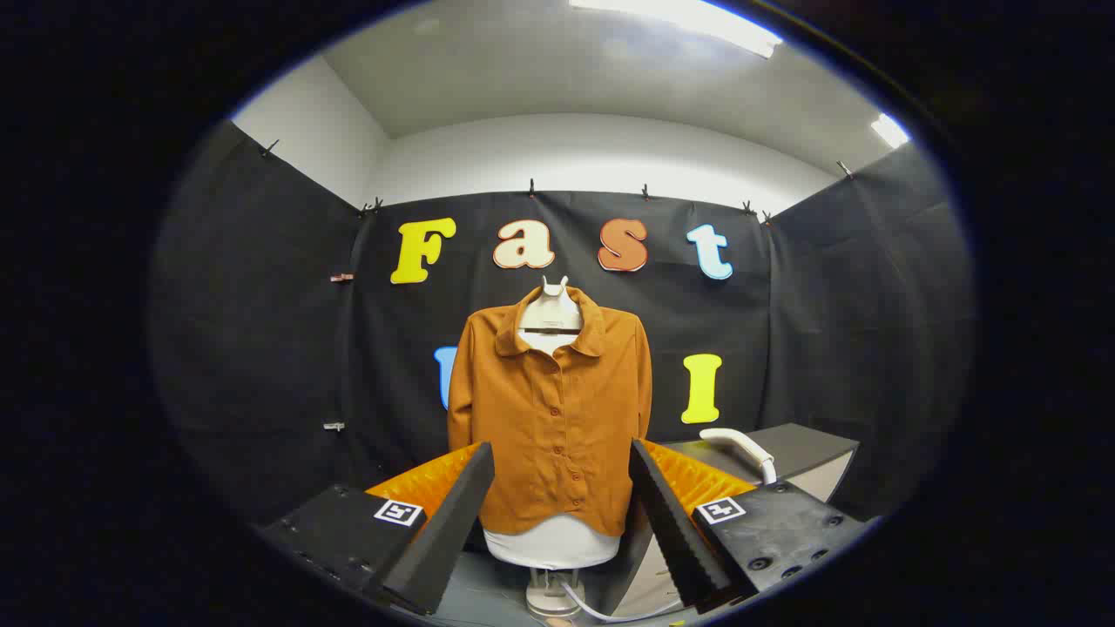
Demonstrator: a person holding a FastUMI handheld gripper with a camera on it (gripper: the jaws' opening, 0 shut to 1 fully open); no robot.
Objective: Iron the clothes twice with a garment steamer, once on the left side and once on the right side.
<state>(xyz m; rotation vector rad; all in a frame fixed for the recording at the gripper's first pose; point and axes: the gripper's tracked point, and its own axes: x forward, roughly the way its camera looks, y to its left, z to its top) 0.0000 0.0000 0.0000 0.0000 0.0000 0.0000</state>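
Hand-held gripper [557, 522] level, fingers apart — facing shirt [553, 418]

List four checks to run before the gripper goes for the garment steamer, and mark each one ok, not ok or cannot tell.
1. Gripper open with nothing between its fingers: ok.
2. Garment steamer handle in sight, beyond the fingers on the grey surface: ok.
3. Brown shirt hanging buttoned on the mannequin, facing the gripper: ok.
4. Steamer switched on: cannot tell.
5. Cord at the mannequin's base clear of the path: cannot tell.
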